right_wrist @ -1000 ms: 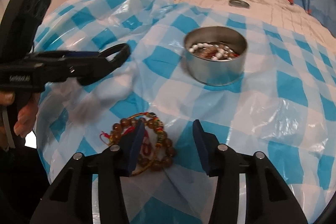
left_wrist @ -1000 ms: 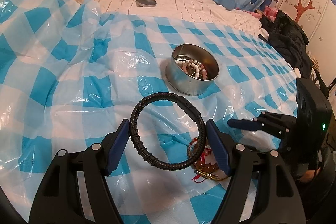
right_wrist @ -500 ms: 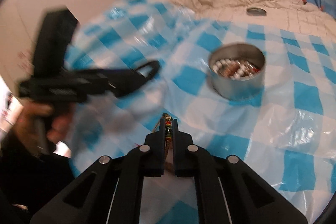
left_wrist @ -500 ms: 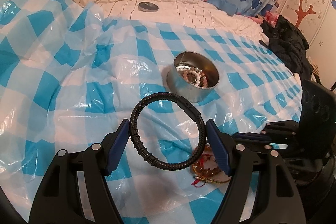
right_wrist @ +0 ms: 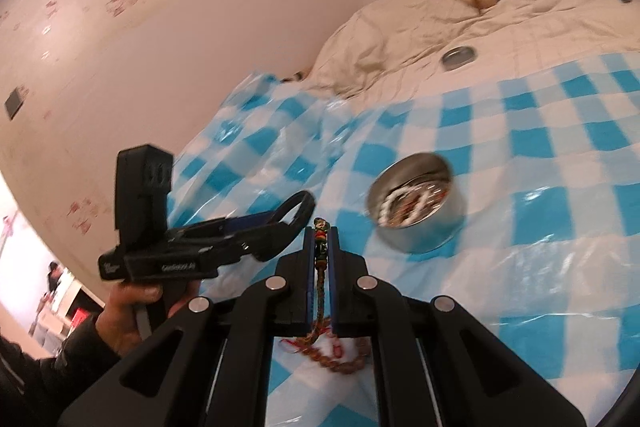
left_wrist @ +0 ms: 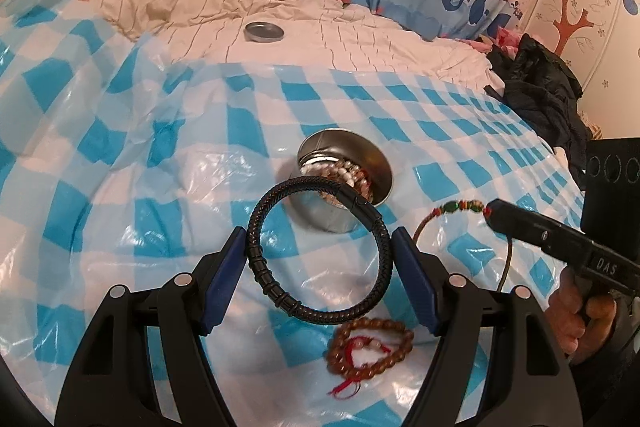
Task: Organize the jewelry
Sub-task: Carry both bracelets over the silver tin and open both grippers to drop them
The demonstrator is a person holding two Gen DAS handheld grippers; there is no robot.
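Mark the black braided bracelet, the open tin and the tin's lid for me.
black braided bracelet [left_wrist: 276, 293]: left wrist view, on its lower left braid.
open tin [right_wrist: 434, 237]: right wrist view, on its outer side wall.
tin lid [left_wrist: 263, 31]: left wrist view, on its flat top.

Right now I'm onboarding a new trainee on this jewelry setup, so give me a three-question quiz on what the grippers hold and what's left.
1. True or false: the left gripper holds the black braided bracelet.
2. The right gripper is shut on: A) the cord bracelet B) the tin lid C) nothing.
3. What jewelry lies on the checkered sheet outside the round tin?

Key: 1 true; 2 A; 3 the brown bead bracelet.
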